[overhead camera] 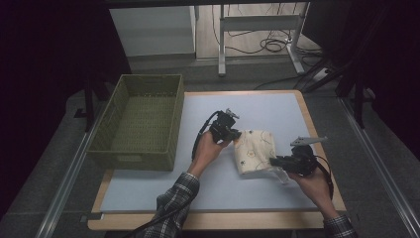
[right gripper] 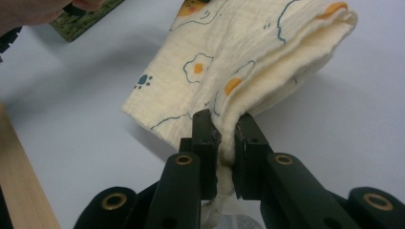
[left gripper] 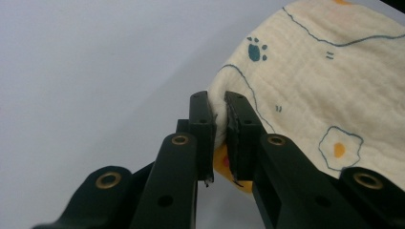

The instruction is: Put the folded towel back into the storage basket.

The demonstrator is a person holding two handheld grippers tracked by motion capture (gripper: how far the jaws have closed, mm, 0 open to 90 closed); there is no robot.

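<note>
Right, we are seeing a folded cream cloth point(overhead camera: 255, 151) with fried-egg and paw prints sitting right of centre in the high view, over the pale mat point(overhead camera: 148, 186) that is covering the counter point(overhead camera: 213, 220). The left hand-held gripper point(overhead camera: 236, 135) is sitting at the cloth's upper left corner, with the person's left hand point(overhead camera: 210, 148) under it and a plaid sleeve point(overhead camera: 173, 203) running down to the bottom edge. The right hand-held gripper point(overhead camera: 272, 160) is sitting at the cloth's lower right corner, with the right hand point(overhead camera: 312, 183) behind it.

In the left gripper view, the left hand-held gripper point(left gripper: 218, 119) is pinching a rounded folded edge of the cloth point(left gripper: 315, 95): the jaws are nearly together and fabric is bulging between them, so it is gripping the cloth. The cloth is filling the upper right of that frame, with the mat point(left gripper: 95, 71) at left.

In the right gripper view, the right hand-held gripper point(right gripper: 224, 131) is likewise clamping a bunched corner of the cloth point(right gripper: 229, 52), fabric squeezed between the jaws and hanging below them. The rest of the cloth is stretching up to the upper right, its layered fold showing along the right edge, and it is casting a shadow on the mat point(right gripper: 344, 124). A strip of the wooden counter point(right gripper: 24, 181) is showing at lower left.

A green woven basket point(overhead camera: 116, 91) is standing at the left of the high view, well apart from the cloth; its corner point(right gripper: 81, 21) is showing at upper left of the right gripper view.
</note>
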